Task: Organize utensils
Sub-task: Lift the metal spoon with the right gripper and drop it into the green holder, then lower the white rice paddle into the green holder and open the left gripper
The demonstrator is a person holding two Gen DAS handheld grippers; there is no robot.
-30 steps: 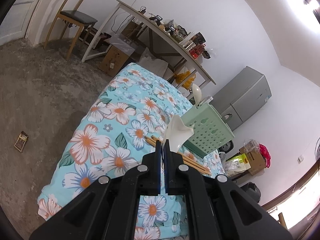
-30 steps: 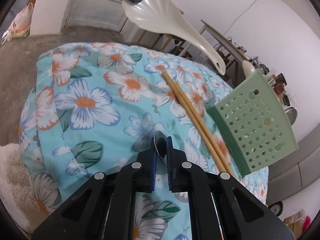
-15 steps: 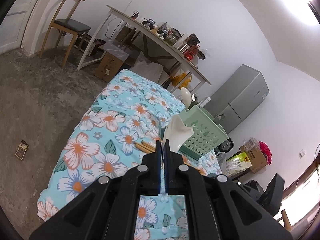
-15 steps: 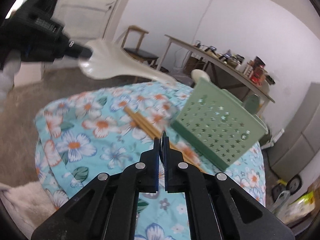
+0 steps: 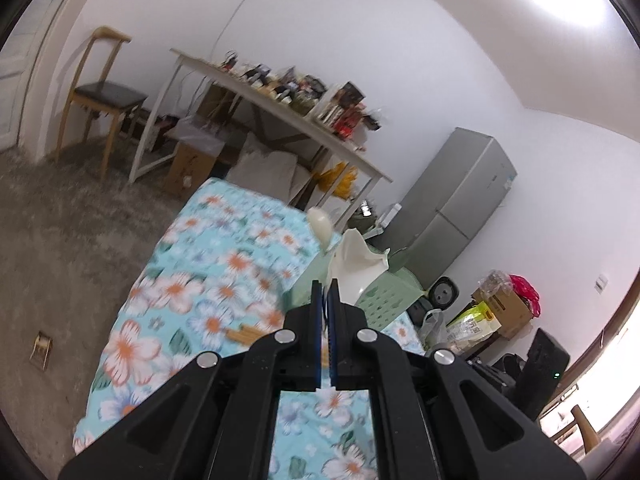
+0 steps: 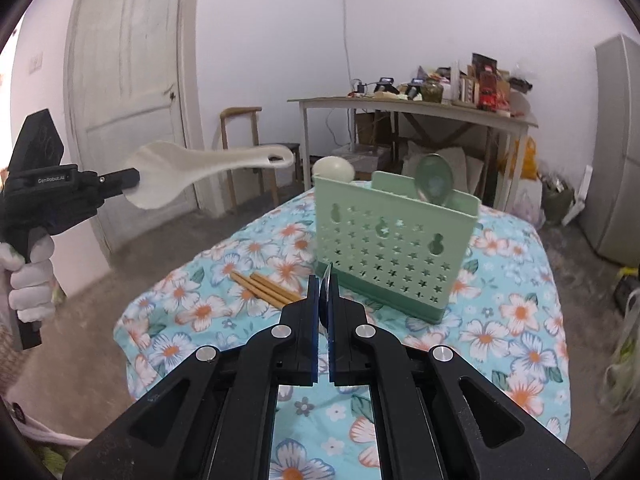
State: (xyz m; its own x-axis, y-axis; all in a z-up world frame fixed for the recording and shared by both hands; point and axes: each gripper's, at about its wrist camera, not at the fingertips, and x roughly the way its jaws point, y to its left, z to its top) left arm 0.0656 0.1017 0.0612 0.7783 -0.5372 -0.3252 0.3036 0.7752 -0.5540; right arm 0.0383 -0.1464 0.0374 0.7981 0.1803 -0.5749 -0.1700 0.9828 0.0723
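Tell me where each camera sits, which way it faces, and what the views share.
Left wrist: on the left gripper, looking along its fingers over the floral table toward fridge; white paddle clamped.
Right wrist: on the right gripper, facing the green utensil holder and door; shows a gloved hand.
Shared: holder, chopsticks, paddle.

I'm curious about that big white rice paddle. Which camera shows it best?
The right wrist view: the white rice paddle shows full length there, clamped by its scoop end in the left gripper. The left wrist view shows only its scoop edge-on beyond the shut jaws.
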